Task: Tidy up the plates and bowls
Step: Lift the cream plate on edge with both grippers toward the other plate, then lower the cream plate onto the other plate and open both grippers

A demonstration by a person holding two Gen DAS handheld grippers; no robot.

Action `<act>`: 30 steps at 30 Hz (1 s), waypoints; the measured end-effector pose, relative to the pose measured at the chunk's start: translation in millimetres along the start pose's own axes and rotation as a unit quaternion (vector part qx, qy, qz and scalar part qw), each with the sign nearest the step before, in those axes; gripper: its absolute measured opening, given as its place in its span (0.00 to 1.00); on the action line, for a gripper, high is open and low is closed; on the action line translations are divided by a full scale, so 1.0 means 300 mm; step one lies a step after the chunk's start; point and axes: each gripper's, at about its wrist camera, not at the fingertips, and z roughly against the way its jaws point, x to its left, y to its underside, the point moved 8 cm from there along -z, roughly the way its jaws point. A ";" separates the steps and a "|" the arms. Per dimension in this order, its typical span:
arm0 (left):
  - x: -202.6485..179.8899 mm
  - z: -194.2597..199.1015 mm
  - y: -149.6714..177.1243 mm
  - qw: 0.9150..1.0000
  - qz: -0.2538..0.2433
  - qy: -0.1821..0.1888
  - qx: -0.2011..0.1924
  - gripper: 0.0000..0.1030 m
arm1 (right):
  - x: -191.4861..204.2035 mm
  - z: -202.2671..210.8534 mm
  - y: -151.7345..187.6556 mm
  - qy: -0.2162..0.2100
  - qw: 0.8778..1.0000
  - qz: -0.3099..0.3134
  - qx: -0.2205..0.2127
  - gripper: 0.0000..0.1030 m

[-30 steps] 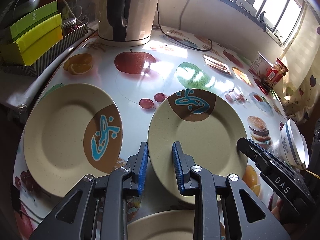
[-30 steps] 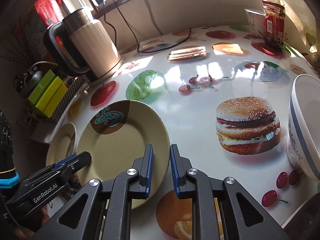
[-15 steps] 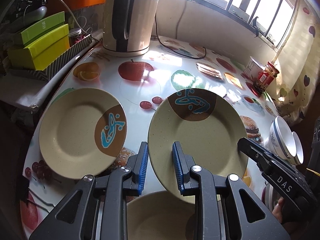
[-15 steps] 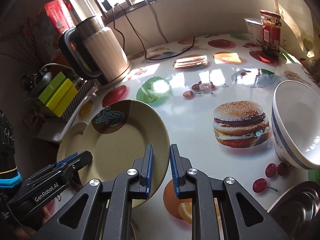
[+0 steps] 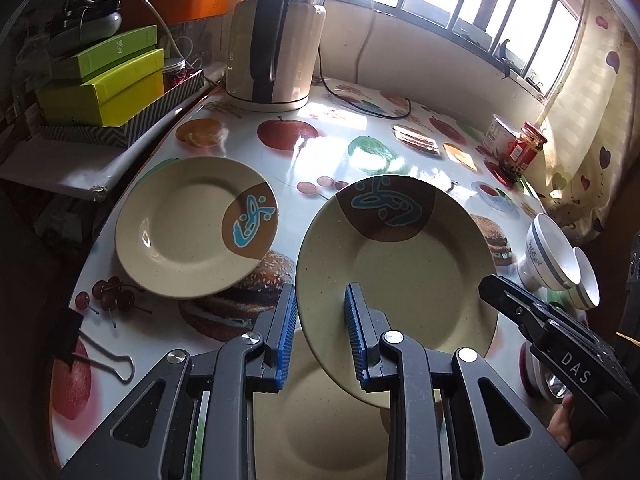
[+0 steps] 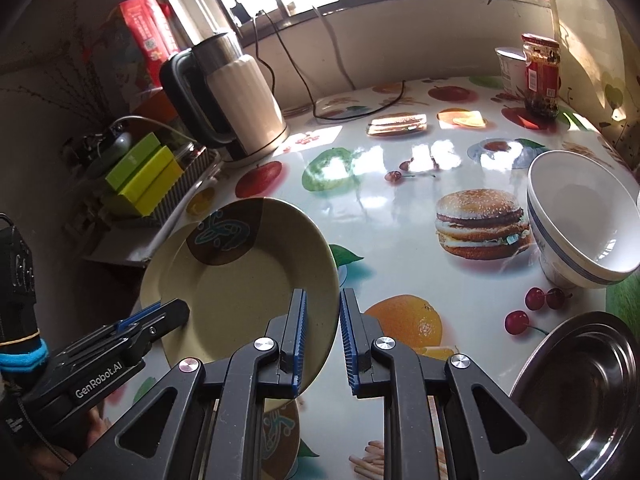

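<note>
Both grippers hold one beige plate with a brown patch and blue motif (image 5: 400, 264), lifted and tilted above the table. My left gripper (image 5: 322, 336) is shut on its left rim. My right gripper (image 6: 322, 336) is shut on its right rim; the same plate shows in the right wrist view (image 6: 244, 276). A second matching plate (image 5: 192, 228) lies on the table to the left. A third beige plate (image 5: 320, 420) lies below the held one, near the front edge. Two white bowls with blue rims (image 5: 548, 256) stand at the right; the nearer bowl (image 6: 584, 216) shows in the right wrist view.
A kettle (image 5: 276, 36) with its cord stands at the back. Green and yellow boxes (image 5: 108, 76) sit at the back left. A red jar (image 6: 540, 76) and a cup stand at the back right. A steel bowl (image 6: 592, 392) is at the front right. A binder clip (image 5: 96, 352) lies front left.
Both grippers have lifted the held plate up and toward the front edge; it now tilts above the third plate. The table and the other plate look farther away.
</note>
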 end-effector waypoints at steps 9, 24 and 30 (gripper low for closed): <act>0.032 0.053 0.084 1.000 0.004 -0.007 -0.001 0.25 | 0.038 0.034 0.086 -0.005 1.000 0.017 0.011 0.16; 0.086 0.073 0.209 1.000 0.014 -0.021 0.018 0.25 | 0.071 0.035 0.221 -0.014 0.998 0.029 0.045 0.16; 0.096 0.070 0.235 0.999 0.015 -0.027 0.026 0.25 | 0.076 0.027 0.250 -0.012 0.998 0.035 0.056 0.16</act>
